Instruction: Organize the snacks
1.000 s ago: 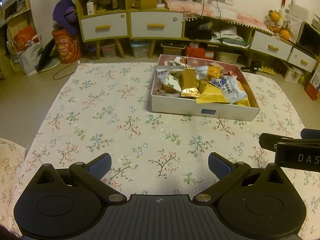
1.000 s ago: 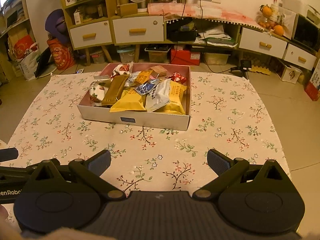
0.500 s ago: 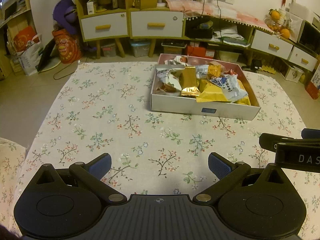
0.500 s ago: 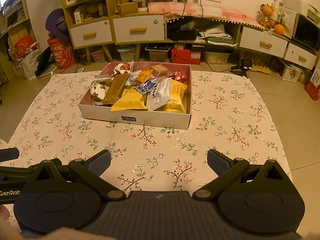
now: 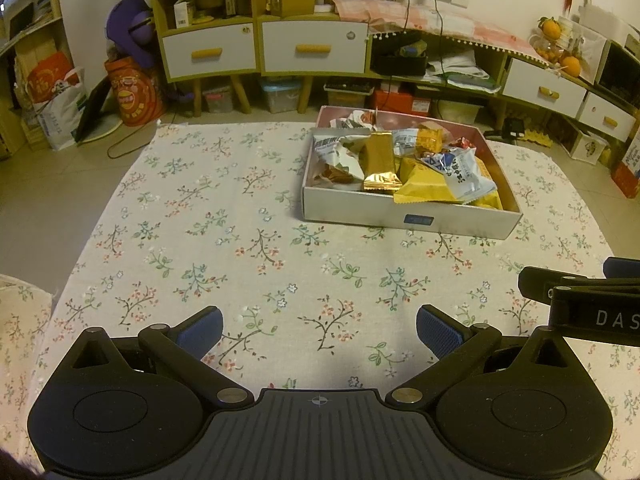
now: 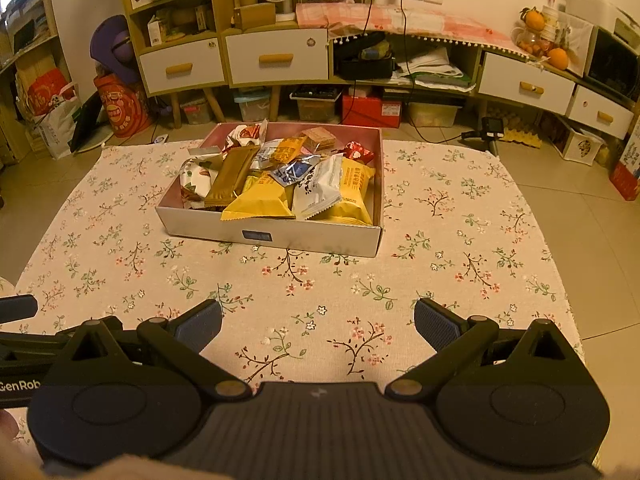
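Presently the crinkled foil and plastic snack packets (image 6: 280, 184) lie heaped in a shallow white cardboard box with a pink interior (image 6: 272, 236), well ahead of both sets of fingers on the floral-cloth bench (image 6: 440, 240). Judged from their look, the packets are light, soft and slippery, with crushable contents; take hold at a crimped end seal, not the middle. The long brown-gold bar packet (image 6: 232, 176) lies with its long axis running from the near box wall toward the far wall, tilted on its neighbours. The left gripper (image 5: 319, 326) and right gripper (image 6: 318, 320) are both spread wide, holding nothing.
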`<state>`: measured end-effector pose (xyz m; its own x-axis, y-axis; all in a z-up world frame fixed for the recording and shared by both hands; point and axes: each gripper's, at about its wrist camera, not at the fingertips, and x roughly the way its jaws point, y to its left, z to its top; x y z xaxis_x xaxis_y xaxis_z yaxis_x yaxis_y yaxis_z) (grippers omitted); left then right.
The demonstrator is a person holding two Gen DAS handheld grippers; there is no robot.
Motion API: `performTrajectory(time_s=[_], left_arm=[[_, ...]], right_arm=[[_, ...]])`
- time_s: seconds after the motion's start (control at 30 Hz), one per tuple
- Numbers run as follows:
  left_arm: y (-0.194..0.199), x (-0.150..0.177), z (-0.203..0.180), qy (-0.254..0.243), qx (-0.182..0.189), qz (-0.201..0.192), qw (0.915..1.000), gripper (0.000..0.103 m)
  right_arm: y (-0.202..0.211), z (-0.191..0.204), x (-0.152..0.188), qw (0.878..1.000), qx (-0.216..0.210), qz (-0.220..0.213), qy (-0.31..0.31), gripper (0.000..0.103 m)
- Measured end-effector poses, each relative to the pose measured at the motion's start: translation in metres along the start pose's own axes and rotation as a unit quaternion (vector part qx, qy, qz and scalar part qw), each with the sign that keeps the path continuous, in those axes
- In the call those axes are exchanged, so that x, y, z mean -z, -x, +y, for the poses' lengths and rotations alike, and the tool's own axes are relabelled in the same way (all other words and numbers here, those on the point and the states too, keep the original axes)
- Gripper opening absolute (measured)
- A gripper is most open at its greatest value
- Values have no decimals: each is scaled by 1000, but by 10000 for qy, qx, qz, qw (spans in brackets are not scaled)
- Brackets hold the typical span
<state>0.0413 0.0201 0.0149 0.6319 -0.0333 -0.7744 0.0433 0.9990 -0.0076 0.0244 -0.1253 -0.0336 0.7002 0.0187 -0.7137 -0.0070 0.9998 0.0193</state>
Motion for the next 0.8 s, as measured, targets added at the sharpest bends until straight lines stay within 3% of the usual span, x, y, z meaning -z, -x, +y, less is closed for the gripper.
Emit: performTrajectory(time_s=[0.8], left_arm=[[-2,1,1,6,-55,34,10000,103]], right_arm=[[0,0,0,10000,0,7,-5,103]])
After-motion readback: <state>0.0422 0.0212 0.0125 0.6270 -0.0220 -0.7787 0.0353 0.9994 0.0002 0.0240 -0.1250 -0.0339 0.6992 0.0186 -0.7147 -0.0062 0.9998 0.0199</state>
